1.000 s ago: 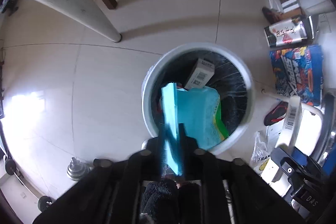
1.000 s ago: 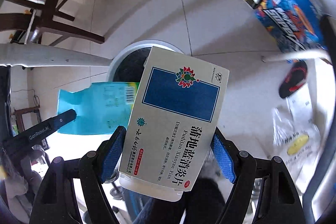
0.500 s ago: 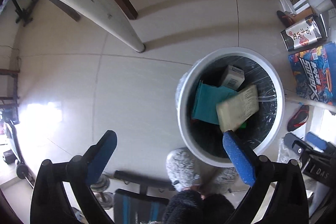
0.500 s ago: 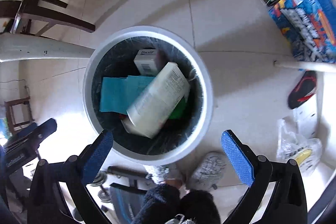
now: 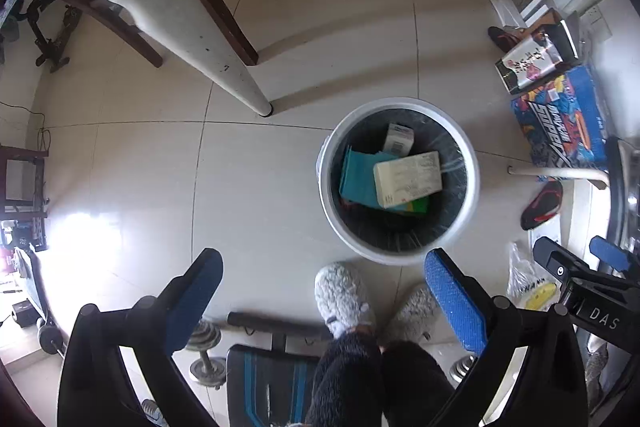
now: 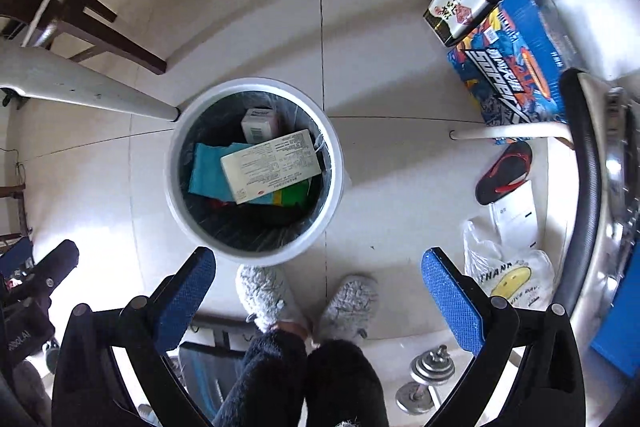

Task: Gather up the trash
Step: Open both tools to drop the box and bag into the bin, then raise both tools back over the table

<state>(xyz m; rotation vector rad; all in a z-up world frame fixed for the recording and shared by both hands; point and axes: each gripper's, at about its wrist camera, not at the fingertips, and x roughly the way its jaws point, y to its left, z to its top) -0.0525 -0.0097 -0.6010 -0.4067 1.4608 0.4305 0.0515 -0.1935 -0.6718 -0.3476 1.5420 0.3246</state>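
Both grippers' fingers (image 5: 454,297) (image 6: 448,293) wide, empty, above the bin (image 6: 178,195) of boxes

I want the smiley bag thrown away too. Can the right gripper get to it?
Probably yes. The right gripper is open and empty, and the smiley bag lies on the bare floor just past its right-hand finger, with nothing on top of it.
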